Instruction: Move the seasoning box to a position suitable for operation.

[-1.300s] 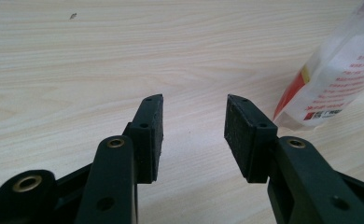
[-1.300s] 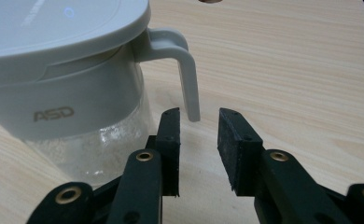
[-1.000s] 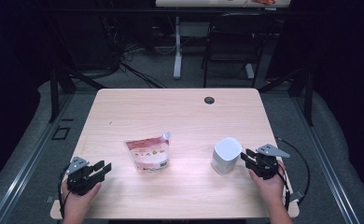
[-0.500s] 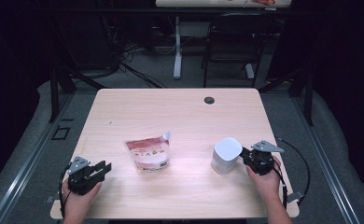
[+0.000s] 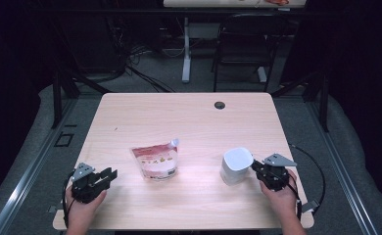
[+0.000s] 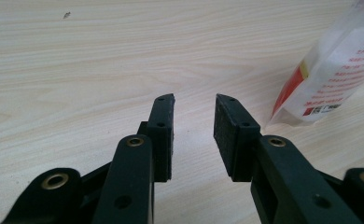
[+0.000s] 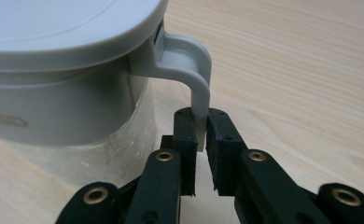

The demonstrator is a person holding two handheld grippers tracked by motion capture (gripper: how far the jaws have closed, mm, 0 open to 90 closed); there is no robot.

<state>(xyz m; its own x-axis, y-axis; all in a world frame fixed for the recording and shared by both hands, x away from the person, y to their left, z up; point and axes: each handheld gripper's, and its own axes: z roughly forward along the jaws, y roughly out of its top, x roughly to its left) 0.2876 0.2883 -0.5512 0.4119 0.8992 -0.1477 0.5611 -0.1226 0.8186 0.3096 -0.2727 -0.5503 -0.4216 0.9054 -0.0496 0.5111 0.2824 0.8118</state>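
Observation:
A white lidded container (image 5: 236, 165) stands on the wooden table (image 5: 189, 117) at the right. Its lid carries a hooked clasp (image 7: 195, 88) that hangs down its side. My right gripper (image 5: 258, 169) is shut on the lower end of that clasp; in the right gripper view the clasp sits pinched between the two pads of this gripper (image 7: 198, 128). A red and white pouch (image 5: 155, 159) lies flat near the table's middle. My left gripper (image 5: 108, 175) rests low at the front left, open and empty; the pouch (image 6: 339, 70) lies to its right in the left gripper view, where the gripper (image 6: 194, 100) points at bare wood.
A round cable hole (image 5: 220, 105) sits near the table's far edge. A chair (image 5: 243, 44) and a desk leg (image 5: 185, 49) stand on the floor beyond the table. Cables trail from both grippers over the front edge.
My right gripper has moved left toward the container and shut on its lid clasp. The left gripper, the pouch and the container have stayed in place.

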